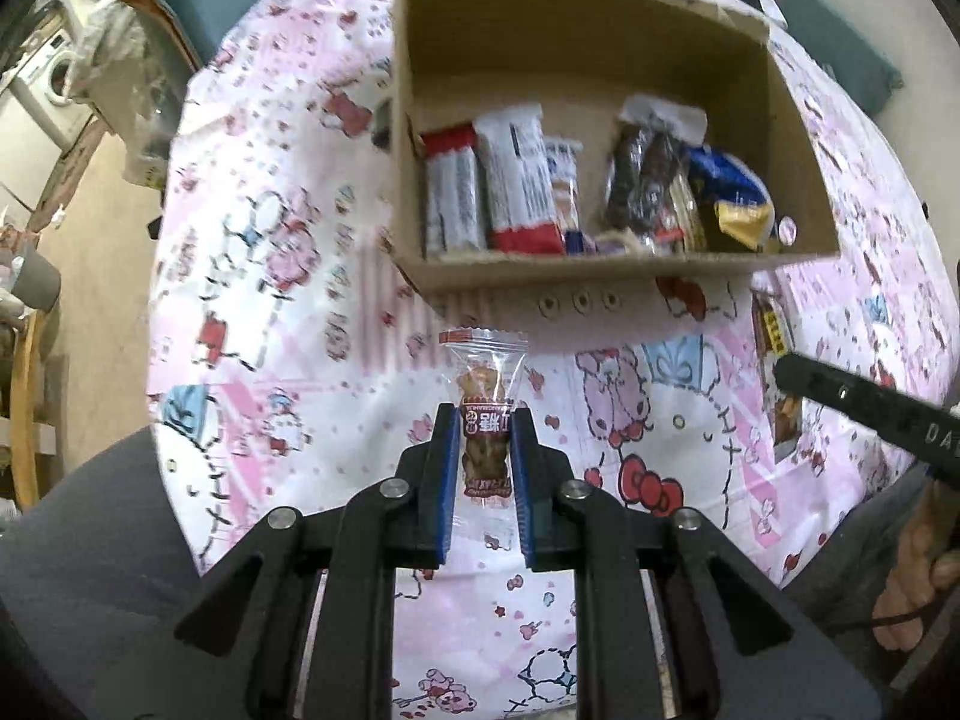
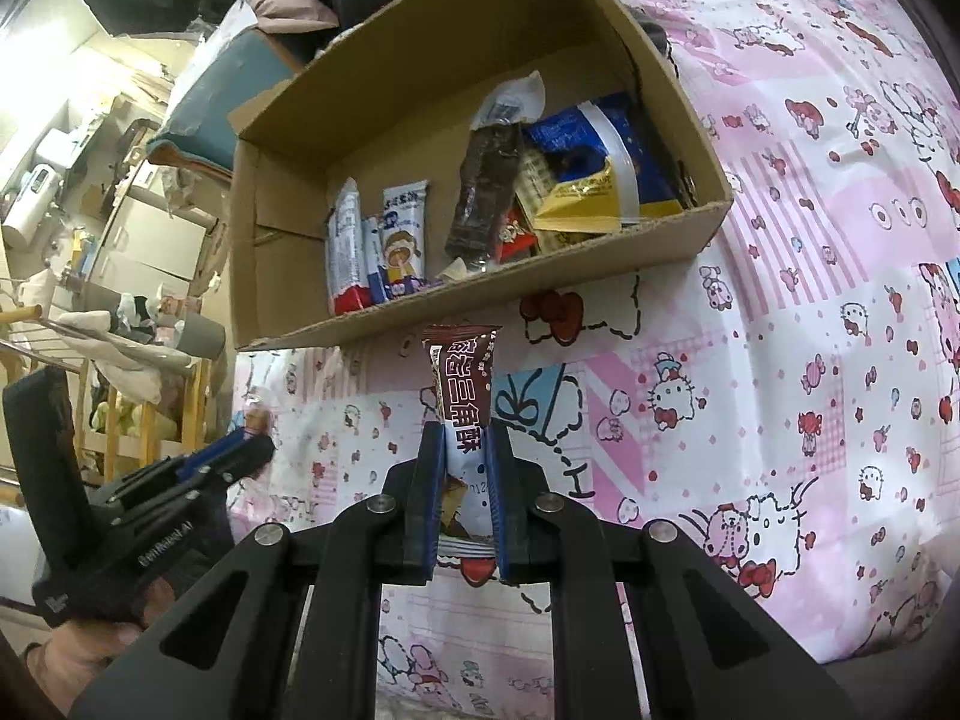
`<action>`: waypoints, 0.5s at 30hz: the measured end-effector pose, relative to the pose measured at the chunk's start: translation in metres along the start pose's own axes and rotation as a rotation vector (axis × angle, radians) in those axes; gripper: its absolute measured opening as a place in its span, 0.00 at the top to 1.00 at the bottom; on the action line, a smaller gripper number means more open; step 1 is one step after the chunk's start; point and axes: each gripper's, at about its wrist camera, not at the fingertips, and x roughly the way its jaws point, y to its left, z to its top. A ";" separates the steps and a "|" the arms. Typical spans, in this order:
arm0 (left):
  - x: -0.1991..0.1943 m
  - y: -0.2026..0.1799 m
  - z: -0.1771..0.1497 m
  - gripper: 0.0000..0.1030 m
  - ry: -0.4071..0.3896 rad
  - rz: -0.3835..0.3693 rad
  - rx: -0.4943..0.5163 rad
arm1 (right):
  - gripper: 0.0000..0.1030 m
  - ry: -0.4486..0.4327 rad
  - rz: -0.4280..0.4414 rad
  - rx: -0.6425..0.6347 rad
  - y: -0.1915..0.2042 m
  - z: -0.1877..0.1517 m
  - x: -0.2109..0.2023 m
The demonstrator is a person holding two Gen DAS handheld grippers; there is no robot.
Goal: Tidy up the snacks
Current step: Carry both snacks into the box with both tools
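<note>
Left wrist view: a clear-wrapped snack (image 1: 483, 414) stands pinched between the closed blue pads of the left gripper (image 1: 485, 420), lifted above the pink cartoon-print tablecloth (image 1: 288, 240). The right gripper (image 2: 465, 444) clamps a brown and white snack packet (image 2: 463, 396) upright. Just beyond both sits the open cardboard box (image 1: 414, 48), with red-and-white bars (image 1: 516, 180) at one side and, I think, chocolate packs (image 1: 642, 174) beside a blue bag (image 1: 729, 186).

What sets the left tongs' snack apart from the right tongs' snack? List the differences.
The clear-wrapped snack shows its brown contents; the brown-and-white packet is opaque and printed. The clear-wrapped snack looks smaller than the longer packet. Both stand upright, pinched in shut tongs, left and right, before the cardboard box.
</note>
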 end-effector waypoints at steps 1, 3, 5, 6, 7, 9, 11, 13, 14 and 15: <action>-0.005 0.001 0.003 0.87 -0.010 0.001 -0.011 | 0.86 -0.003 0.001 -0.002 0.000 0.000 -0.001; -0.014 0.002 0.008 0.87 -0.028 0.005 -0.027 | 0.86 -0.010 0.012 -0.001 0.001 0.000 -0.004; -0.026 0.003 0.018 0.87 -0.052 0.011 -0.037 | 0.86 -0.018 0.018 -0.003 0.002 0.001 -0.007; -0.023 0.000 0.025 0.87 -0.058 0.014 -0.038 | 0.86 -0.023 0.022 -0.003 0.002 0.001 -0.008; -0.025 0.000 0.027 0.87 -0.068 0.017 -0.039 | 0.86 -0.030 0.031 -0.002 0.002 0.001 -0.010; -0.030 -0.004 0.033 0.87 -0.084 0.021 -0.034 | 0.86 -0.049 0.053 -0.002 0.003 0.002 -0.015; -0.034 -0.007 0.040 0.87 -0.101 0.025 -0.032 | 0.86 -0.076 0.073 -0.011 0.005 0.004 -0.021; -0.036 -0.009 0.046 0.87 -0.112 0.025 -0.035 | 0.86 -0.119 0.099 -0.024 0.009 0.007 -0.029; -0.037 -0.010 0.049 0.87 -0.118 0.026 -0.035 | 0.86 -0.137 0.107 -0.030 0.010 0.009 -0.033; -0.039 -0.011 0.053 0.87 -0.126 0.027 -0.038 | 0.86 -0.154 0.111 -0.035 0.012 0.011 -0.036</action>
